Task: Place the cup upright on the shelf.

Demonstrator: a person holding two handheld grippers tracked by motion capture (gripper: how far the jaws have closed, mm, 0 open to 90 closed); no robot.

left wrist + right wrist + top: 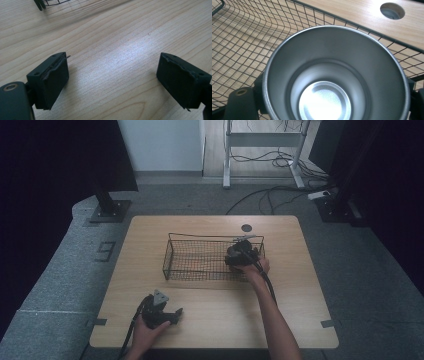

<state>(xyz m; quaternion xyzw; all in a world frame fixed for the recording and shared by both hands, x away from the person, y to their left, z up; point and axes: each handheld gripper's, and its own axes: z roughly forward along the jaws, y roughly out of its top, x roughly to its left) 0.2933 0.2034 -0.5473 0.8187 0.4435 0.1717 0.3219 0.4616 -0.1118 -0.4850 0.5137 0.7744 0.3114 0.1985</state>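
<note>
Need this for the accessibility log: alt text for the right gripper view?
A metal cup, seen from above into its shiny empty inside, sits between the right tongs. Behind it is the black wire basket on a wooden table.

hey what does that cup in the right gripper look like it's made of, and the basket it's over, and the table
Cup: apparently metal, likely brushed steel, judging by its dull grey sheen and bright reflective bottom. Basket: thin black wire mesh, probably coated or painted; the grid shows the table through it. Table: light wood or wood-look laminate, with visible grain lines and a soft satin glare.
</note>
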